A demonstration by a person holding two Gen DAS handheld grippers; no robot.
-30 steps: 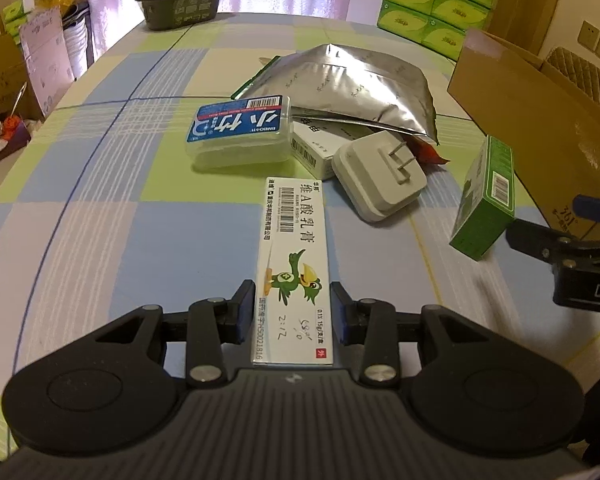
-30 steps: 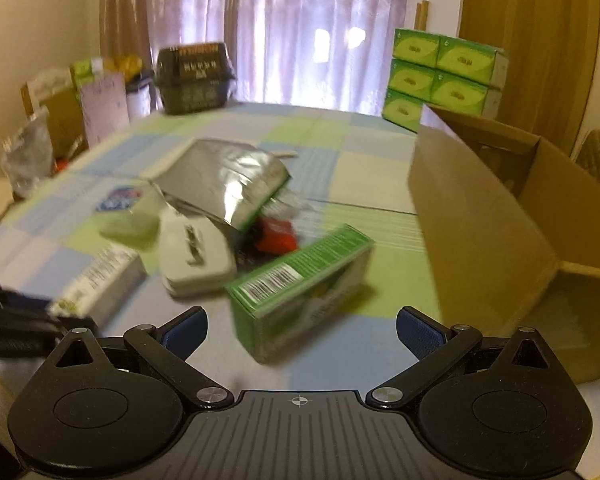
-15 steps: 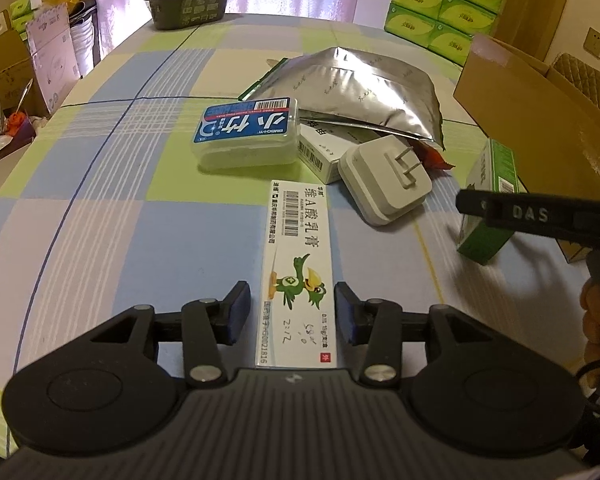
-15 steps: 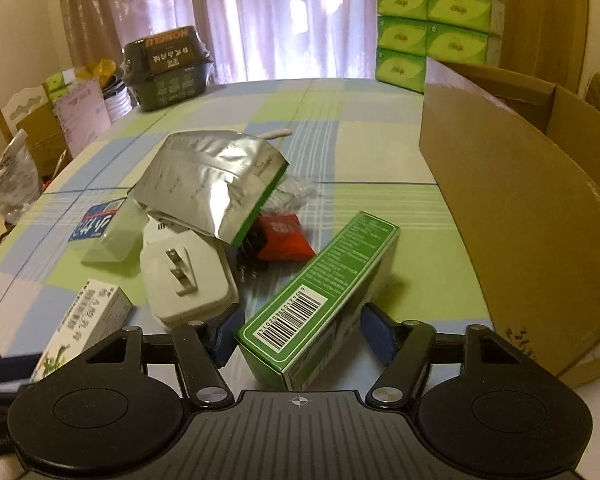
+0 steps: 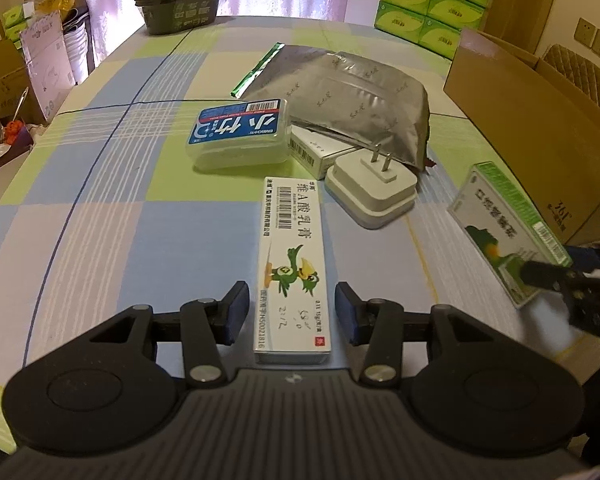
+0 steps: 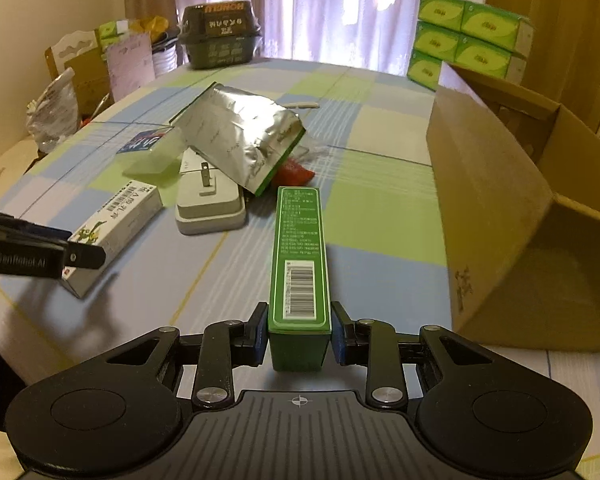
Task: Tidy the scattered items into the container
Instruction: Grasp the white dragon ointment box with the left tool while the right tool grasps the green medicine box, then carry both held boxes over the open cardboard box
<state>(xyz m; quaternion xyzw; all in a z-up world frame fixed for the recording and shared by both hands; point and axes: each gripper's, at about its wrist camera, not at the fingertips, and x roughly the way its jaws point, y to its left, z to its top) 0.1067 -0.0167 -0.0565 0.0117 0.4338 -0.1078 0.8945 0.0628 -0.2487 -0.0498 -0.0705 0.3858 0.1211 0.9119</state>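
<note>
A white ointment box with a green bird (image 5: pixel 292 264) lies lengthwise on the checked tablecloth. My left gripper (image 5: pixel 291 312) is open astride its near end, with a small gap on each side. My right gripper (image 6: pixel 299 334) is shut on the near end of a long green box (image 6: pixel 299 248), which points away over the table. In the left wrist view that green box (image 5: pixel 500 224) is tilted at the right, with the right gripper (image 5: pixel 560 276) on it. The open cardboard box (image 6: pixel 492 208) stands just right of it.
A silver foil pouch (image 5: pixel 348 96), a white plug adapter (image 5: pixel 372 192), a blue-labelled clear case (image 5: pixel 240 136), a small white carton (image 5: pixel 312 152) and a red packet (image 6: pixel 296 172) cluster mid-table. A dark container (image 6: pixel 220 36) and green tissue packs (image 6: pixel 468 36) stand at the far end.
My right gripper went from wide open to shut on the green box, which has turned lengthwise between its fingers. The left gripper stays astride the white box.
</note>
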